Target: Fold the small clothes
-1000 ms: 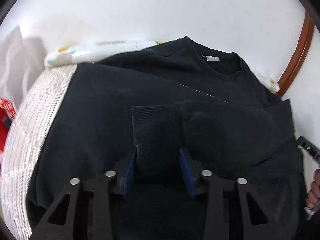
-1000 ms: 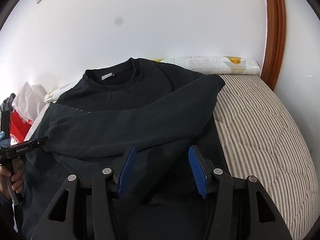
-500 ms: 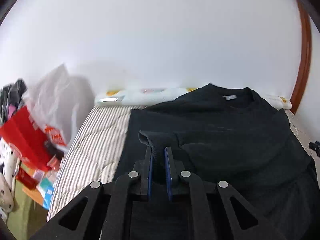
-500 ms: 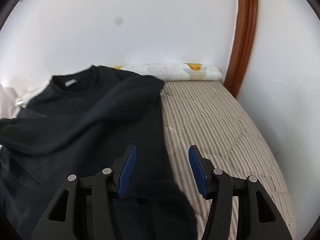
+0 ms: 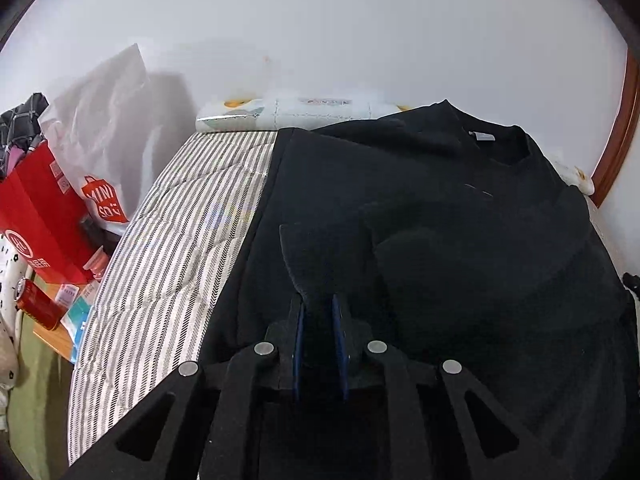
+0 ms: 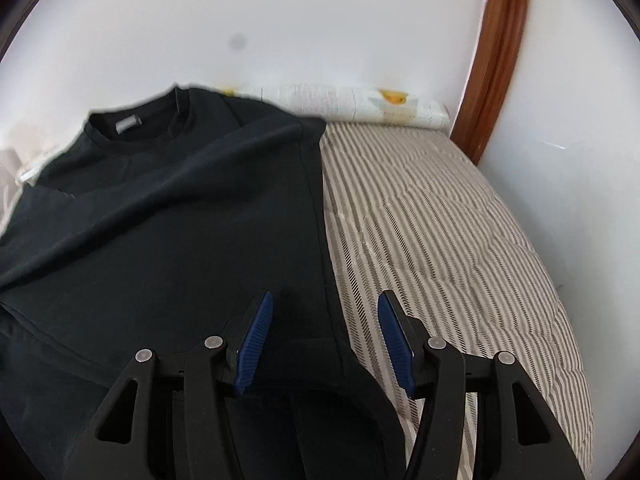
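Note:
A black sweatshirt (image 5: 460, 240) lies flat on the striped mattress (image 5: 180, 240), collar and grey label (image 5: 482, 136) towards the wall. My left gripper (image 5: 318, 320) pinches the ribbed cuff (image 5: 316, 248) of a sleeve folded across the body. Its jaws are opening slightly, but the pads still press on the cloth. The cuff stands up a little from the fabric below. In the right wrist view the sweatshirt (image 6: 160, 220) fills the left half. My right gripper (image 6: 326, 340) hangs open over its right side seam, with nothing gripped.
A rolled printed pad (image 5: 288, 114) lies against the white wall. Left of the bed are a red bag (image 5: 36, 208), a white plastic bag (image 5: 108, 128) and a red can (image 5: 38, 304). A brown wooden frame (image 6: 496, 60) rises at the right. Bare mattress (image 6: 440, 240) lies right of the sweatshirt.
The left gripper shut on the sleeve cuff, then drew back and swung left with it. The right gripper, still open, shifted right to the sweatshirt's right edge.

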Motion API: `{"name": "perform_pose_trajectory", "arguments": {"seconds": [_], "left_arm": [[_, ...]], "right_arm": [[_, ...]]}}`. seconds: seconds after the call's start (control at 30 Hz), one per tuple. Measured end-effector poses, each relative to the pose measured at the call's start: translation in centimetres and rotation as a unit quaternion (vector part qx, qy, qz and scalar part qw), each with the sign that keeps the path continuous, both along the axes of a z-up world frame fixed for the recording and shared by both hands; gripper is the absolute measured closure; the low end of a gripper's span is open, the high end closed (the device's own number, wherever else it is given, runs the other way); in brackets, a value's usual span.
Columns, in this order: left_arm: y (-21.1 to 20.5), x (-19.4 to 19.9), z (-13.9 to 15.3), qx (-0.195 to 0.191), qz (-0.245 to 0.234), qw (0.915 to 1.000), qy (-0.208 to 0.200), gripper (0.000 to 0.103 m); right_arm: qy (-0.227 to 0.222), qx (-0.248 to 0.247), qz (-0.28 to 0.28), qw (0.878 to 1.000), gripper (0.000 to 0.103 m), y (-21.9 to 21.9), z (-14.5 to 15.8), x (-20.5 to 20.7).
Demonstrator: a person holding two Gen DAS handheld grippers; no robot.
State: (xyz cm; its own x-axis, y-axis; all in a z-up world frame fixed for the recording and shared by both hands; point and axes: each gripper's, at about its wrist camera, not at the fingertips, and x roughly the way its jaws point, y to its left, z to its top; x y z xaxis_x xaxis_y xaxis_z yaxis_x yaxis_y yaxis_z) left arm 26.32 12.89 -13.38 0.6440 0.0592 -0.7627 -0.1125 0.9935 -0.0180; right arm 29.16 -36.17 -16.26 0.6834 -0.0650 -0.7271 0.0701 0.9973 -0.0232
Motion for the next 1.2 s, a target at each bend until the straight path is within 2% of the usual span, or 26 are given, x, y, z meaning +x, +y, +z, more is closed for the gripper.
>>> {"name": "perform_pose_trajectory", "arguments": {"seconds": [0.13,0.23,0.37,0.57,0.7,0.83,0.9,0.93,1.07,1.13,1.2], "left_arm": [[0.0,-0.8,0.5,-0.002,0.005,1.0,-0.003,0.088],[-0.4,-2.2,1.2,0.0,-0.001,1.0,-0.005,0.088],[-1.3,-4.4,2.1,0.017,-0.008,0.9998,-0.006,0.088],[-1.8,-8.1,2.8,0.008,-0.02,0.9998,-0.004,0.086],[-1.3,-11.2,2.4,-0.028,-0.031,0.9991,-0.002,0.068],[-0.3,-14.2,1.1,-0.038,-0.018,0.9991,0.005,0.066],[0.4,-15.6,0.4,-0.049,-0.011,0.9987,0.011,0.051],[0.8,-16.4,0.0,-0.056,-0.013,0.9982,0.013,0.049],[1.9,-19.0,-1.4,-0.061,-0.007,0.9977,0.029,0.049],[2.3,-20.0,-2.1,-0.056,-0.005,0.9977,0.037,0.049],[2.5,-21.1,-2.2,-0.059,-0.005,0.9979,0.025,0.049]], "right_arm": [[-0.008,0.009,0.02,1.0,0.049,0.0,1.4,-1.7],[-0.023,0.014,0.007,1.0,0.049,-0.3,2.1,-3.2],[0.012,0.027,0.018,0.999,0.049,-0.8,2.1,-4.8],[0.013,0.006,0.033,0.999,0.049,-0.5,2.1,-9.0],[0.023,0.017,0.043,0.999,0.049,-0.9,1.4,-11.5],[0.038,0.015,0.029,0.999,0.049,-1.7,-0.2,-14.2],[0.047,0.016,0.028,0.998,0.049,-1.9,-1.0,-15.1],[0.051,0.02,0.03,0.998,0.049,-2.0,-1.5,-15.8],[0.06,0.039,0.037,0.997,0.048,-2.3,-2.8,-17.9],[0.047,0.055,0.033,0.997,0.048,-2.5,-3.0,-19.0],[0.036,0.06,0.027,0.997,0.048,-2.4,-3.2,-19.6]]}}
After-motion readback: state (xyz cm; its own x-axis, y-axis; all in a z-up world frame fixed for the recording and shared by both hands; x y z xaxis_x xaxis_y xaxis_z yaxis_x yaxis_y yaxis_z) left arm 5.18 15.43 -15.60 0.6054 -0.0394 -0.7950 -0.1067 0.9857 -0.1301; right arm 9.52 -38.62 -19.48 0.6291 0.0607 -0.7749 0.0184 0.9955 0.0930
